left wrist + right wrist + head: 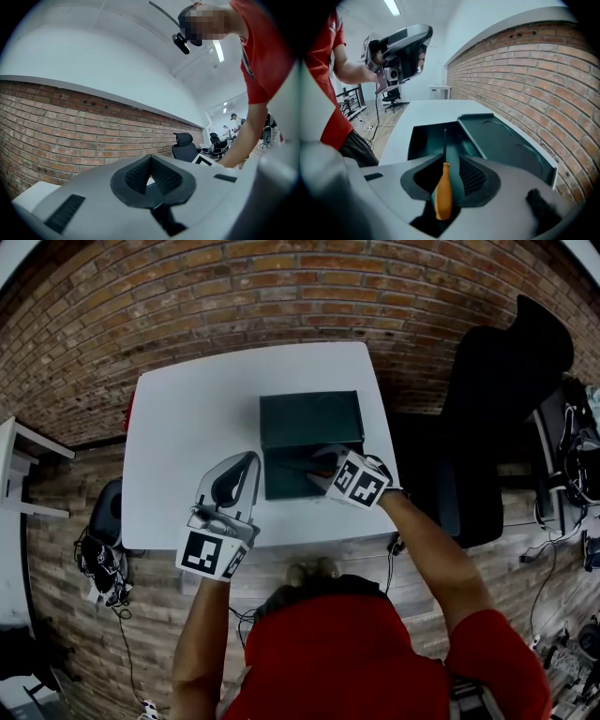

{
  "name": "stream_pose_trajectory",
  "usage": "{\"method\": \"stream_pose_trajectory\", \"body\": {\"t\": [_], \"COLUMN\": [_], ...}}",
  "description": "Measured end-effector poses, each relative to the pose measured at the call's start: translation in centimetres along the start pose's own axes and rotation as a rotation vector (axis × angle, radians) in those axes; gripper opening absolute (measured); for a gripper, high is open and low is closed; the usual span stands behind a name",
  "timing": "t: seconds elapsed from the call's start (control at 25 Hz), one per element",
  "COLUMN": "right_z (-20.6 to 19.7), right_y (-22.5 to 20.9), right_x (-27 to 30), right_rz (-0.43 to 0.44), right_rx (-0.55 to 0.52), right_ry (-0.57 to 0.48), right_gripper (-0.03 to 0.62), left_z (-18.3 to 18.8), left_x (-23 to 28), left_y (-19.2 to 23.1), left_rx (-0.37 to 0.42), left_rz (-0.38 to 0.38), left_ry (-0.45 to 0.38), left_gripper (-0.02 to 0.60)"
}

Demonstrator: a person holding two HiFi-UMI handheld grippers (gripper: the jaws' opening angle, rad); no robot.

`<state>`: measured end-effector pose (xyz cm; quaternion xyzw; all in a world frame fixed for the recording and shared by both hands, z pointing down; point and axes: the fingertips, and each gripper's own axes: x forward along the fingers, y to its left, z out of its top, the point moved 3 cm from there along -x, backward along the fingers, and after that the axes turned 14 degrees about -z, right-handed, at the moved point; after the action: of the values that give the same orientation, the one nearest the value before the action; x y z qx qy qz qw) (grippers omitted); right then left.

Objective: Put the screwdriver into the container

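A dark green container (286, 486) stands open on the white table (187, 427), its lid (309, 418) folded back toward the brick wall. The screwdriver (443, 190), with an orange handle and a thin dark shaft, lies between the jaws of my right gripper (447, 161), shaft pointing into the container (426, 136). A strip of green shows between the handle and the right pad (473, 178), so the jaws stand open. In the head view this right gripper (330, 474) hovers over the box and the screwdriver (317, 468). My left gripper (246, 463) is raised at the left, shut and empty; its pads (136, 176) meet.
A black office chair (497, 409) stands right of the table, and another dark seat (108, 512) sits at the left with cables on the wooden floor. A small white table (14, 456) is at the far left. The brick wall (281, 287) runs behind the table.
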<state>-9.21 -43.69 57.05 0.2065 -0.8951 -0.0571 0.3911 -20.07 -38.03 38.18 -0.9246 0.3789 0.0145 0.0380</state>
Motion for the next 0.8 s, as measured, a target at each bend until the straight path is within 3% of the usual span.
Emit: {"method": "stream_pose_trajectory", "body": {"t": [0.16,0.56,0.8], "right_z": [2.1,9.7,12.8], "right_y": [-0.8,-4.1,-4.7], "right_x": [-2.2,-12.5,-18.3], "right_rz": [-0.027,-0.125,-0.167], "right_rx": [0.011,0.182,0.245], "right_ry": [-0.1,-0.541,-0.751], "right_gripper": [0.107,0.089,0.063], "left_z": [0.1,1.7,4.0], "left_x": [0.3,1.8,3.5], "left_y": [-0.2,-1.0,-2.7], "left_rx": [0.002,0.022,0.04], "left_rz": [-0.01,-0.065,-0.127], "left_ry": [0.0,-0.031,-0.08], "left_gripper": [0.011,0.011,0.011]}}
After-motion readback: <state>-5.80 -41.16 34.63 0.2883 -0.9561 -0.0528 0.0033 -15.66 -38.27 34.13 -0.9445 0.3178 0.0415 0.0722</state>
